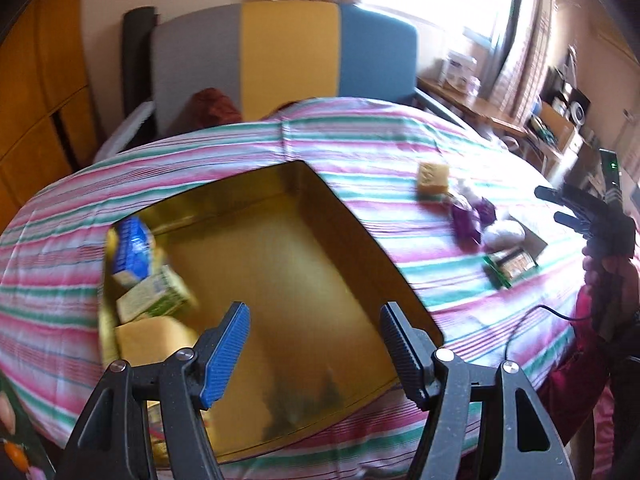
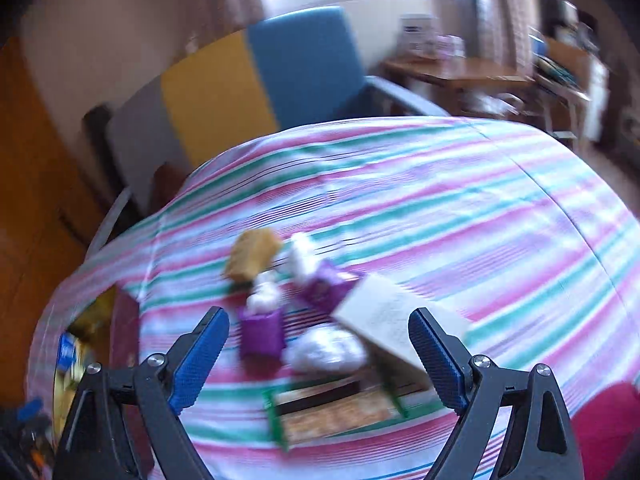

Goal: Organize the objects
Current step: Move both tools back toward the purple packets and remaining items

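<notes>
Left gripper [image 1: 316, 344] wide open over the gold tin [image 1: 304, 240], cartons [image 1: 154, 294] at 9 o'clock; right gripper [image 2: 320, 354] open above purple packets [image 2: 262, 334].

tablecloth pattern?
Pink, green and white stripes on the tablecloth; sharpest in the left wrist view.

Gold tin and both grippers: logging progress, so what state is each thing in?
Gold tin: open, three cartons at its left side.
Left gripper: open, empty, over the tin.
Right gripper: open, empty.
Purple packets: loose on the striped cloth.
</notes>
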